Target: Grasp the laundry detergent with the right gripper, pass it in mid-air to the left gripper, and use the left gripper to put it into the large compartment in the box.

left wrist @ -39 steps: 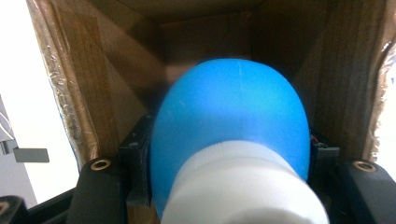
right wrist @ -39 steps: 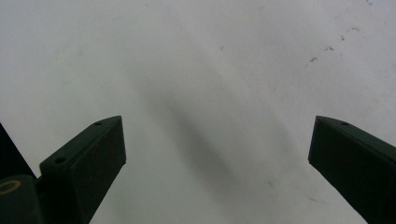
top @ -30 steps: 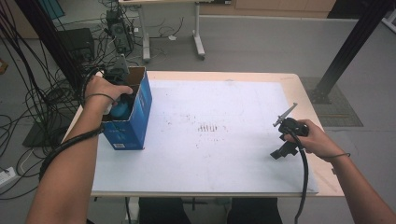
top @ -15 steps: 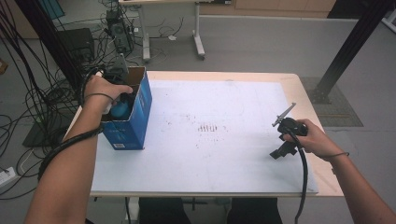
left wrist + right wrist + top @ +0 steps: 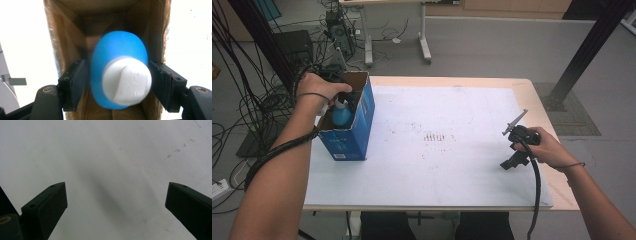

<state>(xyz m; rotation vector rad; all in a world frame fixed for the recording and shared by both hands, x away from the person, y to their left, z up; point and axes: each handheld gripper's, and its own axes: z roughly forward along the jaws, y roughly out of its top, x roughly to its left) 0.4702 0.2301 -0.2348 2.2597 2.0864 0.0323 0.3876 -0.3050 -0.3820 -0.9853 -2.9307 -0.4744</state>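
Left gripper (image 5: 117,82) is seen from its own camera with both black jaws set against the sides of a blue bottle (image 5: 120,60) with a white cap (image 5: 126,83). Over the last moments the jaws have been opening a little, and the bottle sits between them; whether the pads press on it firmly cannot be told, though they appear to touch its flanks. The bottle stands inside an open cardboard box (image 5: 67,37), whose brown inner walls rise around it toward the top of that frame. Its outline is slightly blurred.

In the high view, the left gripper (image 5: 343,97) is found at the upper left of the frame, held by the left hand (image 5: 319,87) over the open top of the blue box (image 5: 357,130). The bottle (image 5: 342,116) is seen as a blue shape within the box mouth, directly under the hand. The box stands near the left edge of the table (image 5: 532,87), on a white sheet (image 5: 437,165) that covers most of the tabletop.

At the right of the high view, the right gripper (image 5: 515,124) is held by the right hand (image 5: 544,147) just above the white sheet, well apart from the box. In its own view, the right gripper (image 5: 116,207) is shown with its jaws spread wide and nothing between them, with the marked white sheet (image 5: 107,157) beneath.
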